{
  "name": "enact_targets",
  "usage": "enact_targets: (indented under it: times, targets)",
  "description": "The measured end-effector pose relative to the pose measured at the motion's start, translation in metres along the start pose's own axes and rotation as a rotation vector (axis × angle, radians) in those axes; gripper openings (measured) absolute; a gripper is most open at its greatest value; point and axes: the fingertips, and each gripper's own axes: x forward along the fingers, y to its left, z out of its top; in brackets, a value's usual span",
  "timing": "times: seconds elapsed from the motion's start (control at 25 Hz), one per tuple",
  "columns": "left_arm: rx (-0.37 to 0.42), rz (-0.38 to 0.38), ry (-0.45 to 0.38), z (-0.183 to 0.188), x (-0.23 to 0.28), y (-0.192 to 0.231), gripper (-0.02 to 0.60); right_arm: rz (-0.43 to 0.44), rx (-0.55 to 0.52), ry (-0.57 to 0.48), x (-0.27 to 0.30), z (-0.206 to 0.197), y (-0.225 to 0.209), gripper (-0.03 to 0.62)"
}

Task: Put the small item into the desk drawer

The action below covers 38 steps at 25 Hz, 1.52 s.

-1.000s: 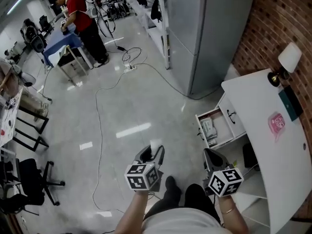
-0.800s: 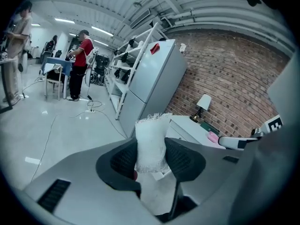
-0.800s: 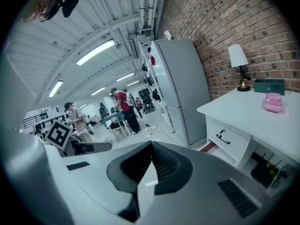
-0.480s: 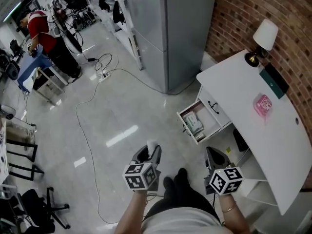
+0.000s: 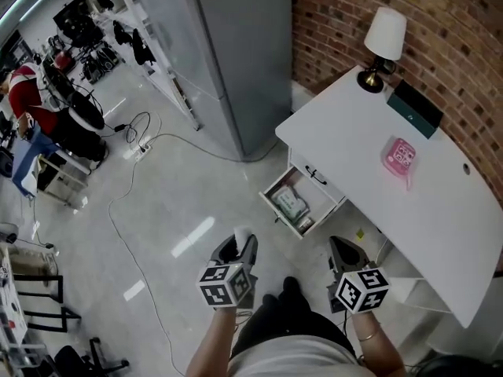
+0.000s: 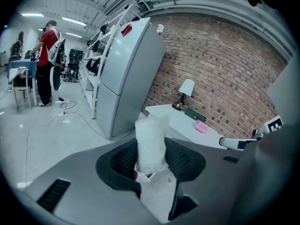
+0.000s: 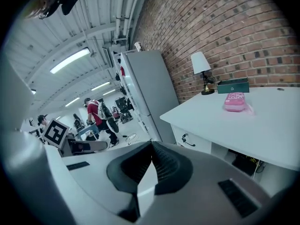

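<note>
Left claw (image 5: 239, 246) is clamped on the little white packet (image 5: 242, 233). In the left gripper view the crinkly, see-through packet (image 6: 150, 134) stands upright between the two dark pads and pokes out above them, with both pads pressed against its sides. So the packet is up in the air in front of the person, well apart from the drawer (image 5: 277, 212).

Right claw (image 5: 343, 251) has nothing in it. In the right gripper view its pads (image 7: 161, 165) are closed flat against each other.

The drawer hangs open from the front of the white counter (image 5: 354, 144), at the end nearest the fridge (image 5: 228, 53). There's already some packaged stuff (image 5: 291, 205) lying in it — can't tell what exactly.

On the counter top there's a lamp (image 5: 384, 39) with a white shade in the far corner by the brick wall (image 5: 448, 22), a dark green box (image 5: 414, 110) just beside it, and a pink thing (image 5: 401, 154) lying nearer the middle.

Both claws are held low over the grey floor (image 5: 181, 203), side by side, short of the counter. A cable (image 5: 149, 144) runs across the floor, and a person in red (image 5: 27, 104) stands far off on the left.
</note>
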Motion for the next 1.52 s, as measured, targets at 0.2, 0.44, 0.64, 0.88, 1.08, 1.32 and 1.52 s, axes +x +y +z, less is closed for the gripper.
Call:
enact_targets:
  times: [0.2, 0.44, 0.64, 0.88, 1.08, 1.32, 1.52]
  targets:
    - [0.073, -0.065, 0.054, -0.007, 0.042, -0.032, 0.195, -0.038, 0.027, -0.014, -0.006, -0.007, -0.031, 0.008]
    - [0.168, -0.164, 0.137, -0.017, 0.098, -0.062, 0.193, -0.141, 0.109, -0.045, -0.012, -0.019, -0.068, 0.008]
    - [0.25, -0.255, 0.2, -0.021, 0.141, -0.072, 0.194, -0.247, 0.17, -0.071, -0.009, -0.031, -0.083, 0.008]
    - [0.328, -0.34, 0.279, -0.038, 0.183, -0.061, 0.193, -0.375, 0.26, -0.11, 0.0, -0.058, -0.084, 0.008]
    - [0.388, -0.378, 0.343, -0.073, 0.217, -0.047, 0.194, -0.455, 0.318, -0.114, 0.007, -0.098, -0.086, 0.008]
    - [0.461, -0.399, 0.418, -0.119, 0.258, -0.029, 0.193, -0.514, 0.381, -0.106, 0.022, -0.144, -0.086, 0.008]
    - [0.516, -0.396, 0.436, -0.154, 0.302, -0.024, 0.193, -0.526, 0.421, -0.096, 0.041, -0.184, -0.101, 0.008]
